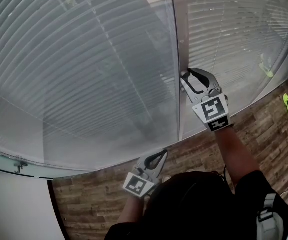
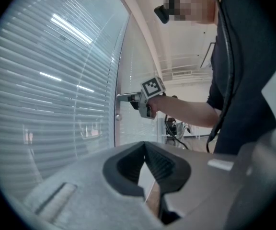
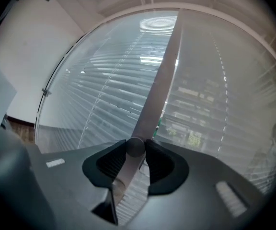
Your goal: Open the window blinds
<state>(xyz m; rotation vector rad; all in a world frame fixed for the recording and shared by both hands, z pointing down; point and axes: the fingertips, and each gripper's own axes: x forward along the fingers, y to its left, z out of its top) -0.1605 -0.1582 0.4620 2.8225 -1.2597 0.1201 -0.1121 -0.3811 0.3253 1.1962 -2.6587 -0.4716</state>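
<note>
Right tool [image 1: 186, 74] level, clamped on knob [image 3: 135, 146]

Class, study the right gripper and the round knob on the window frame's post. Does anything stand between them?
Nothing visible does. The right gripper has its jaws closed on the knob, one pad on each side, at the frame post between the two panels of blinds. The left gripper is held back, clear of the knob.

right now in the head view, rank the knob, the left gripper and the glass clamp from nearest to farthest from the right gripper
1. knob, clamped in the right gripper, on the window frame.
2. left gripper, lower left.
3. glass clamp, far left edge.
</note>
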